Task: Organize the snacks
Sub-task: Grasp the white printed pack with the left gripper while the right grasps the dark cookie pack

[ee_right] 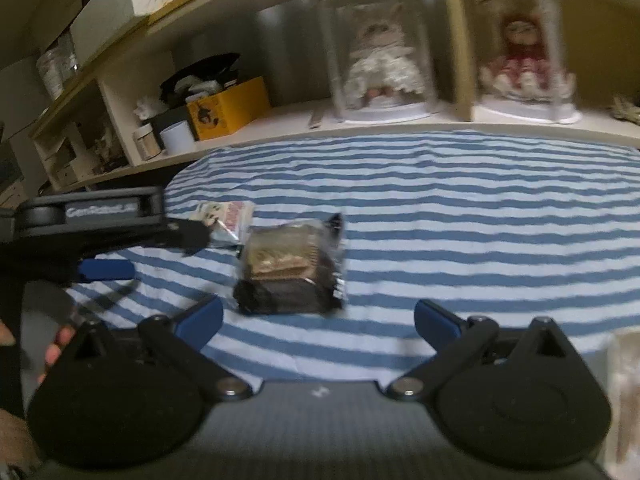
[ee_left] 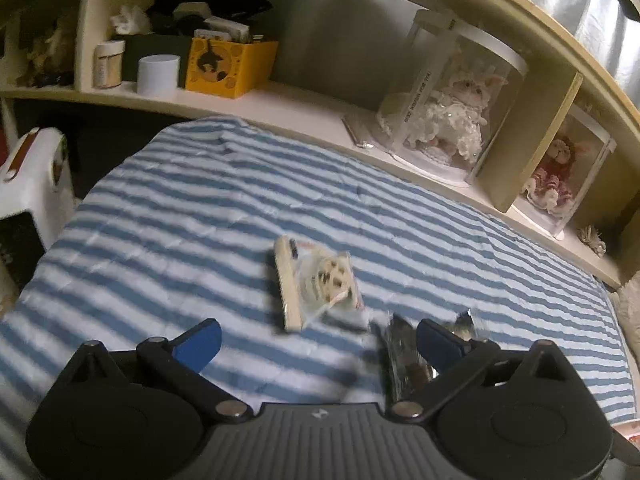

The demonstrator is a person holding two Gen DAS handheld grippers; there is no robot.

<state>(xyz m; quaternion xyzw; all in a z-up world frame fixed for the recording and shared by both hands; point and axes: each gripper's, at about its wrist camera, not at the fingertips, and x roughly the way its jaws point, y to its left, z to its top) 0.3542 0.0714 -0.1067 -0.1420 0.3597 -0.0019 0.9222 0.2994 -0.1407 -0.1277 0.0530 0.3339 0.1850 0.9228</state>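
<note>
Snack packets: two on striped cloth [ee_right: 440, 184]; both grippers open, empty.

A bed [ee_left: 200, 208] under a blue-and-white striped cover fills the near ground. Along its far side runs a cream shelf unit [ee_left: 280, 96], dimly lit. Far left sit a yellow box [ee_left: 230, 66] and a white cylinder [ee_left: 157, 74]; to the right stand two dolls in clear cases [ee_right: 380, 44].
</note>
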